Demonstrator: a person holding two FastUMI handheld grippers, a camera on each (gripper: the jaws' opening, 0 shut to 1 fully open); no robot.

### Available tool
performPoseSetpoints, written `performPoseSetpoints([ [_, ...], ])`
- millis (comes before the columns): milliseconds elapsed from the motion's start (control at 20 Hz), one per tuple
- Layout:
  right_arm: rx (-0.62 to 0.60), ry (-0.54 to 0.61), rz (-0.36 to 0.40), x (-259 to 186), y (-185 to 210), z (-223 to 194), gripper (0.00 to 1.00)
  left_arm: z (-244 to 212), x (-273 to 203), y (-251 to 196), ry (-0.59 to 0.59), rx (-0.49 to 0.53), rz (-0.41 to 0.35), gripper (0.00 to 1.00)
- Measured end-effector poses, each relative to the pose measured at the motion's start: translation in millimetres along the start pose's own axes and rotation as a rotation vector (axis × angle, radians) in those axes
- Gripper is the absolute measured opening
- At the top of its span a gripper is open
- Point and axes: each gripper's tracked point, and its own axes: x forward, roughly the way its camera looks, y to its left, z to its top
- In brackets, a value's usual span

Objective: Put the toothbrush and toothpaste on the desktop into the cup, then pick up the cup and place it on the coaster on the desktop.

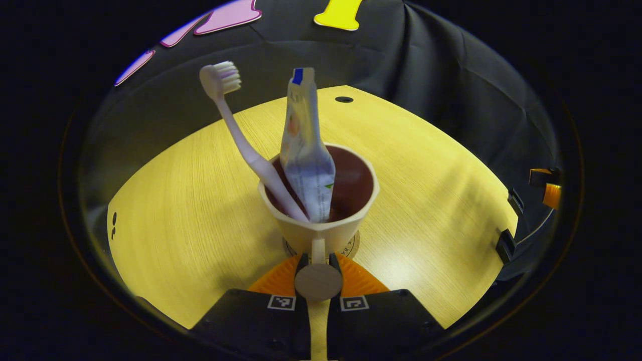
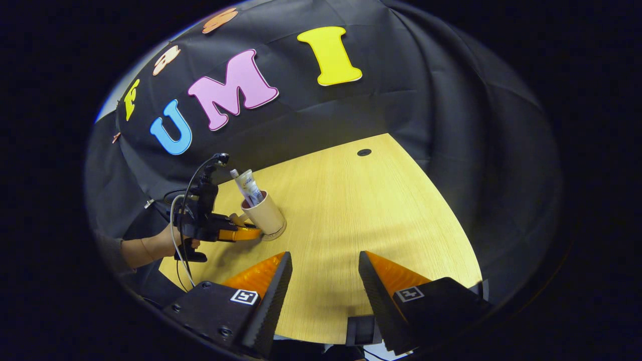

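Now cup (image 1: 321,220) on coaster (image 1: 351,246), handle clamped by left tool (image 1: 318,273)

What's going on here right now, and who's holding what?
The left gripper is shut on the handle of the cup, which sits on the coaster on the desktop. The toothbrush and toothpaste already stand inside it. The right gripper hangs open over the desktop, holding nothing.

A staged recording booth, not a home. Black cloth wall (image 2: 426,100) drapes behind a bare wooden desktop (image 2: 351,210) with a cable hole (image 2: 364,152).
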Motion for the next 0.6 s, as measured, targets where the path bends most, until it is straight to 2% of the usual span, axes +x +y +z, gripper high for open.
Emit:
performPoseSetpoints([
  [550,-0.012,-0.001,0.007,3.9,12.4,5.3,0.83,-0.3,-6.4,-1.5,-0.003,-0.011,-0.004,0.30],
  [600,-0.011,-0.002,0.005,5.2,13.8,6.4,0.75,-0.5,-8.0,-1.3,-0.005,-0.008,-0.004,0.27],
])
